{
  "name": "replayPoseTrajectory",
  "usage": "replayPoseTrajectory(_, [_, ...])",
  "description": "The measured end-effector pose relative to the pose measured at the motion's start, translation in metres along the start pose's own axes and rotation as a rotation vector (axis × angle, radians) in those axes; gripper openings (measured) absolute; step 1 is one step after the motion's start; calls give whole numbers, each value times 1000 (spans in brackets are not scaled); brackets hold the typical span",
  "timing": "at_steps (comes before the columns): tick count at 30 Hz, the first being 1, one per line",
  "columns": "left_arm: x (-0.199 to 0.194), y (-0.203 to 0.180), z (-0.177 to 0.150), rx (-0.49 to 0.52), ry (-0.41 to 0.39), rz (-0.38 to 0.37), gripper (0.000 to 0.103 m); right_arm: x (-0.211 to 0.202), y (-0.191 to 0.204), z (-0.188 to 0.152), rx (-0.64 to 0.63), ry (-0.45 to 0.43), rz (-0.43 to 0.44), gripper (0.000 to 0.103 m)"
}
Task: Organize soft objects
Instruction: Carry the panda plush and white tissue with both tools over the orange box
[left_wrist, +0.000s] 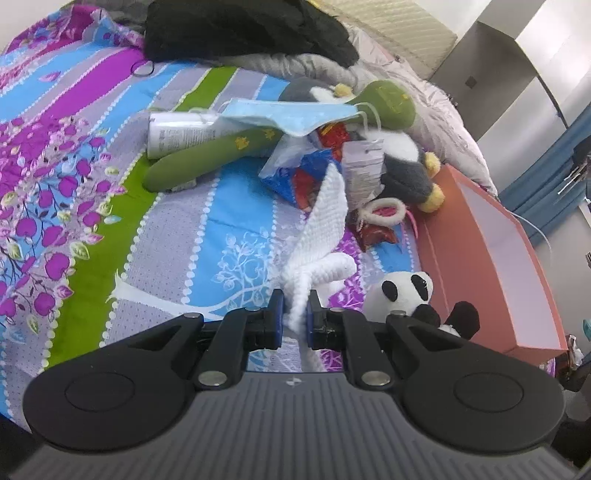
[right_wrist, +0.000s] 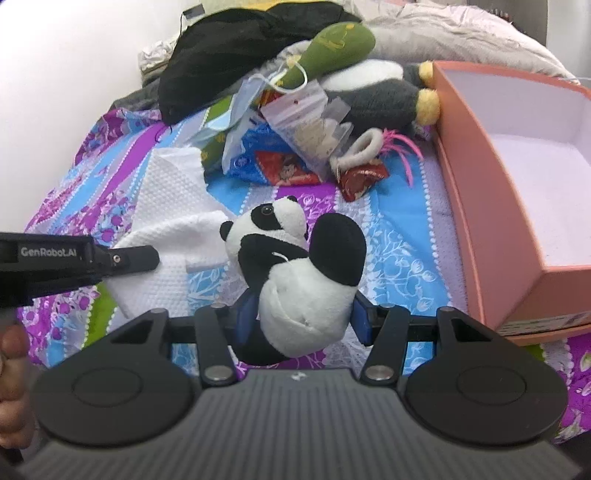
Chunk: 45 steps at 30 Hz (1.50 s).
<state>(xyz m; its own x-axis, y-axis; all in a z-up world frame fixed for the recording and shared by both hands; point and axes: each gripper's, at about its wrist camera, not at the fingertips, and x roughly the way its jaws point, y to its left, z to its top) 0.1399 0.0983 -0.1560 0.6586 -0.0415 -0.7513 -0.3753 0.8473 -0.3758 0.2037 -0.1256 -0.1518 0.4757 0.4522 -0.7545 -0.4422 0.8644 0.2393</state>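
My left gripper (left_wrist: 295, 314) is shut on a white knitted cloth (left_wrist: 325, 221) that trails up toward the pile; the cloth also shows in the right wrist view (right_wrist: 166, 221). My right gripper (right_wrist: 301, 314) is shut on a panda plush (right_wrist: 295, 266), held just above the bedspread; the panda also shows at the left wrist view's lower right (left_wrist: 406, 291). A grey penguin plush (right_wrist: 376, 99) and a green plush (right_wrist: 332, 48) lie in the pile behind. An open orange box (right_wrist: 480, 192) stands at the right.
The pile holds a blue face mask (left_wrist: 288, 114), a white tube (left_wrist: 177, 133), snack packets (right_wrist: 280, 166) and a clear zip bag (right_wrist: 306, 125). Black clothing (left_wrist: 240, 29) and a grey quilt (right_wrist: 461, 33) lie at the bed's far end. A wall runs along the left.
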Motion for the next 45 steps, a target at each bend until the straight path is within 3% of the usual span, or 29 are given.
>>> replayPoseTrajectory(13, [-35, -48, 20, 44, -78, -62, 14, -57, -7, 30, -30, -132, -7, 56])
replayPoseTrajectory(27, [-55, -125, 72, 133, -161, -171, 14, -109, -36, 83, -45, -273, -47, 56])
replayPoseTrajectory(34, [-49, -179, 86, 187, -130, -241, 14, -128, -65, 105, -22, -302, -95, 56])
replayPoseTrajectory(40, [-33, -234, 86, 276, -83, -282, 14, -138, -102, 117, 52, -267, -122, 56])
replayPoseTrajectory(45, [0, -266, 85, 315, -3, -269, 14, -126, -140, 118, 113, -205, -169, 56])
